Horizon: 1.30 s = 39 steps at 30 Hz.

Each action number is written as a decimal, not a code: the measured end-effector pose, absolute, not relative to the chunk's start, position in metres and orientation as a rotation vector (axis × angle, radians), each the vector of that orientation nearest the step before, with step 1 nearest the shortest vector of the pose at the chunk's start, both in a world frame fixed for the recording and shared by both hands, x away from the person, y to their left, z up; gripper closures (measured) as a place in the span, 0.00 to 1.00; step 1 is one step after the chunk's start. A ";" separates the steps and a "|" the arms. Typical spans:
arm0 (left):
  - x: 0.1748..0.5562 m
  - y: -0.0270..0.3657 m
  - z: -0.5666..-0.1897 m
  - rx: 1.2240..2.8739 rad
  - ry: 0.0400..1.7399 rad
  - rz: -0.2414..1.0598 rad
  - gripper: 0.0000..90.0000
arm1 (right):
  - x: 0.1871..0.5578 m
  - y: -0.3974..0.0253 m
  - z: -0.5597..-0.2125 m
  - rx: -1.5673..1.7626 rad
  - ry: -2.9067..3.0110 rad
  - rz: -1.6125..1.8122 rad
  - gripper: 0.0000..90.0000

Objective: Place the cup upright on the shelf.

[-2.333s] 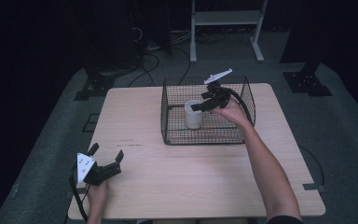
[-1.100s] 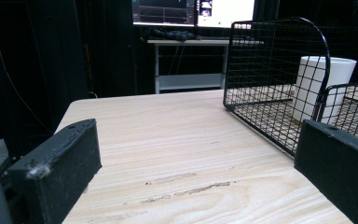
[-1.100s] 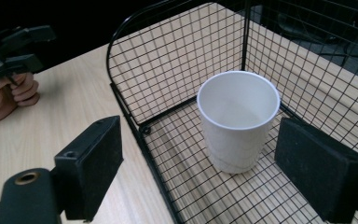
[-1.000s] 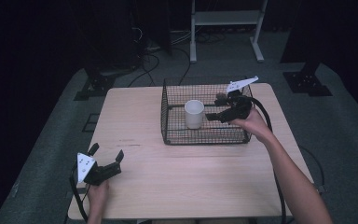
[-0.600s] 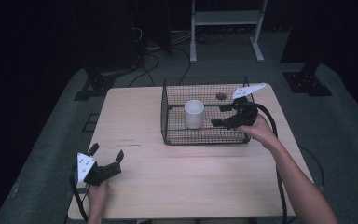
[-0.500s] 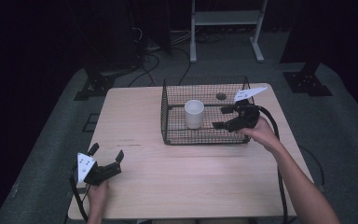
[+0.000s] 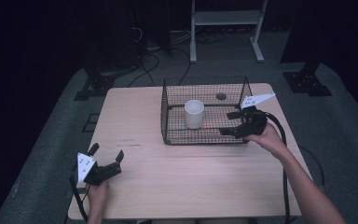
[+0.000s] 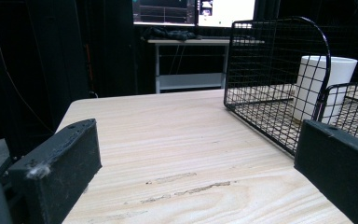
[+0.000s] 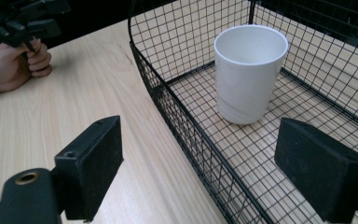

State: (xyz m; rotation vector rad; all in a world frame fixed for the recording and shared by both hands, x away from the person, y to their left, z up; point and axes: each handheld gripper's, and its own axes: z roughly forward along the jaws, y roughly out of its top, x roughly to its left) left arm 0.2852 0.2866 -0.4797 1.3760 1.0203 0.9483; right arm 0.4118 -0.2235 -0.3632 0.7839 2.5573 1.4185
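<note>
A white cup [image 7: 194, 113] stands upright inside a black wire basket [image 7: 164, 112] at the far middle of the wooden table. My right gripper [image 7: 229, 123] hovers open at the basket's near right corner, holding nothing. In the right gripper view its jaws [image 9: 205, 170] straddle the basket's wall [image 9: 168, 112], with the cup [image 9: 249, 74] ahead and apart from them. My left gripper [image 7: 106, 152] rests open and empty at the table's near left corner. In the left gripper view its jaws [image 8: 196, 172] face the basket [image 8: 261, 70] and the cup [image 8: 324, 88].
A small dark round spot [image 7: 221, 96] lies by the basket's far right side. Bare wooden tabletop [image 7: 177, 177] spreads in front of the basket. Beyond the table stand a white-framed stand [image 7: 223, 18] and floor cables [image 7: 149, 56]. The other hand with its gripper [image 9: 23, 23] is at the right gripper view's top left.
My right gripper let go of the cup inside the basket, opened, and drew back right and toward the near right corner. The cup stays upright. The left gripper has not moved.
</note>
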 end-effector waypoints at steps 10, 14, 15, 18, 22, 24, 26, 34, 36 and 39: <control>0.285 0.287 -0.480 1.377 1.021 0.949 0.00 | 0.395 -0.237 -0.375 0.785 2.551 1.429 0.16; 0.285 0.287 -0.480 1.377 1.021 0.949 0.00 | 0.390 -0.239 -0.376 0.780 2.550 1.435 0.16; 0.285 0.287 -0.480 1.377 1.022 0.949 0.00 | 0.388 -0.240 -0.377 0.780 2.547 1.438 0.16; 0.285 0.287 -0.480 1.376 1.023 0.948 0.00 | 0.385 -0.242 -0.380 0.784 2.546 1.448 0.16; 0.285 0.287 -0.480 1.376 1.022 0.949 0.00 | 0.379 -0.244 -0.385 0.785 2.543 1.459 0.16; 0.285 0.286 -0.480 1.374 1.023 0.948 0.00 | 0.376 -0.245 -0.386 0.778 2.545 1.451 0.16; 0.285 0.286 -0.480 1.375 1.023 0.949 0.00 | 0.374 -0.245 -0.388 0.777 2.555 1.439 0.16; 0.285 0.287 -0.480 1.380 1.022 0.950 0.00 | 0.365 -0.253 -0.396 0.795 2.528 1.433 0.16; 0.285 0.287 -0.480 1.381 1.021 0.951 0.00 | 0.363 -0.257 -0.400 0.814 2.522 1.442 0.16; 0.285 0.287 -0.480 1.380 1.022 0.950 0.00 | 0.359 -0.263 -0.404 0.824 2.495 1.431 0.16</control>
